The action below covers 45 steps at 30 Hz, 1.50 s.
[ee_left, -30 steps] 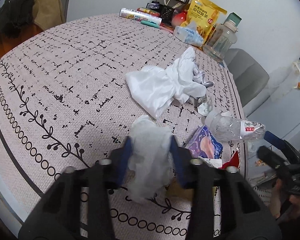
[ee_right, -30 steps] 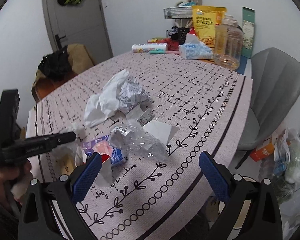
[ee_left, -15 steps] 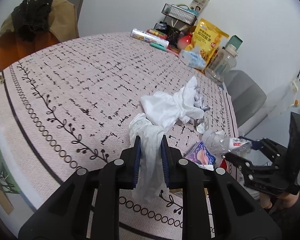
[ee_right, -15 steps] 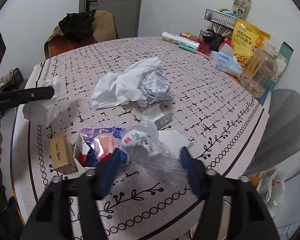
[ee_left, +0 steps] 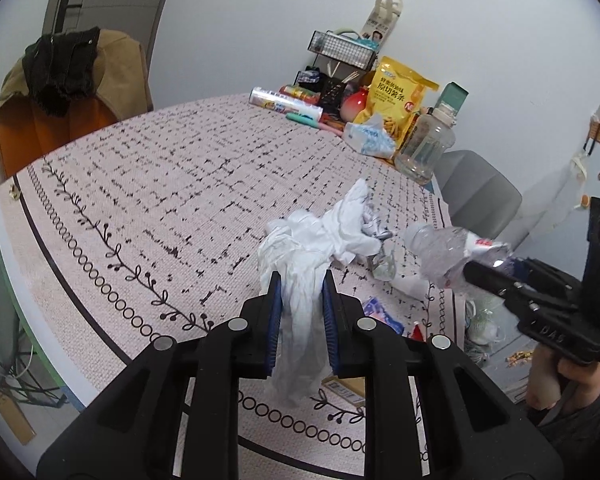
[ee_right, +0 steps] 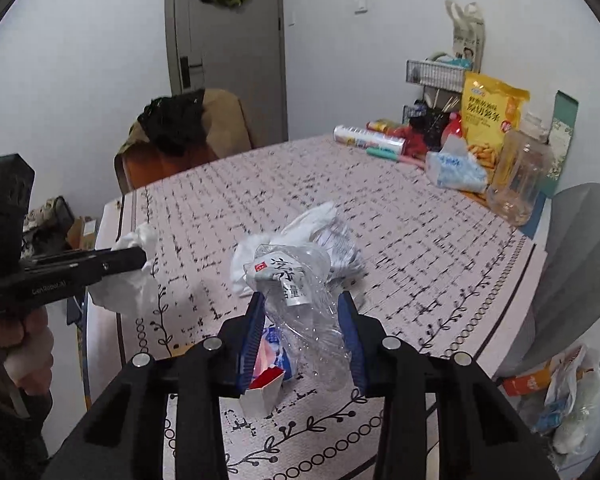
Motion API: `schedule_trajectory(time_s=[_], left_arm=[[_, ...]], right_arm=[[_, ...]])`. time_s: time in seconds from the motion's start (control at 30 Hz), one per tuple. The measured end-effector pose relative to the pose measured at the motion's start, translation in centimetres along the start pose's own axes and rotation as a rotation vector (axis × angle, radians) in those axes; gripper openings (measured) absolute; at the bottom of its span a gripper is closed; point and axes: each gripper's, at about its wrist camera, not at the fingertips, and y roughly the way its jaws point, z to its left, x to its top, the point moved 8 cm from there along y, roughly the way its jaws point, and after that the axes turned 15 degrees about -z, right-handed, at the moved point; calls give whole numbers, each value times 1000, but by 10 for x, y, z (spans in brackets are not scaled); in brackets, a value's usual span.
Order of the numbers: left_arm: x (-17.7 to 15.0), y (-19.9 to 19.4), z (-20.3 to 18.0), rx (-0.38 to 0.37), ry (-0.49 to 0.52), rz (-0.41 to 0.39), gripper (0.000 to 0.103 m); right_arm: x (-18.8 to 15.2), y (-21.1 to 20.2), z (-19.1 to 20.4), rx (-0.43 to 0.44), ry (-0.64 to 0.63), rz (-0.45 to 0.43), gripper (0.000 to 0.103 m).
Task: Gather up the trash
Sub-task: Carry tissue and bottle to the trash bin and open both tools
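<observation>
My left gripper (ee_left: 299, 280) is shut on a crumpled white tissue (ee_left: 300, 344) and holds it above the near table edge. The right wrist view shows that left gripper (ee_right: 134, 258) at the left, with the tissue (ee_right: 134, 284) hanging from it. My right gripper (ee_right: 302, 300) has a crushed clear plastic bottle (ee_right: 296, 280) between its pads, its jaws still closing on it. Seen from the left wrist, the bottle (ee_left: 448, 250) is off the table in the right gripper (ee_left: 480, 274). A crumpled white bag pile (ee_left: 332, 236) lies mid-table.
A blue-pink wrapper (ee_right: 274, 350), a small white carton (ee_right: 260, 396) and a cardboard box (ee_left: 344, 390) lie near the front edge. A snack bag (ee_left: 400, 100), a jar (ee_left: 424, 148) and a tissue pack (ee_left: 368, 138) stand at the back. A grey chair (ee_right: 576, 260) is on the right.
The left gripper closed tight on the tissue and lifted it. The right gripper's wide jaws closed around the bottle and raised it off the table.
</observation>
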Motion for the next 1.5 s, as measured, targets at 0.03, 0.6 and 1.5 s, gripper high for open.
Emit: schedule_trajectory(time_s=[0.03,0.6,1.5], left_arm=[[2,0,-3,-3,4,-3,19],[8,25,-119,-158,137,8,19],[-89,120,-313,-370,307,277,19]], right_arm=[[3,-7,-3,-10,6,-14,37],[-33,-99,-111,-237,209,-73,38],[-196,-129,-303,-571,551,34,39]])
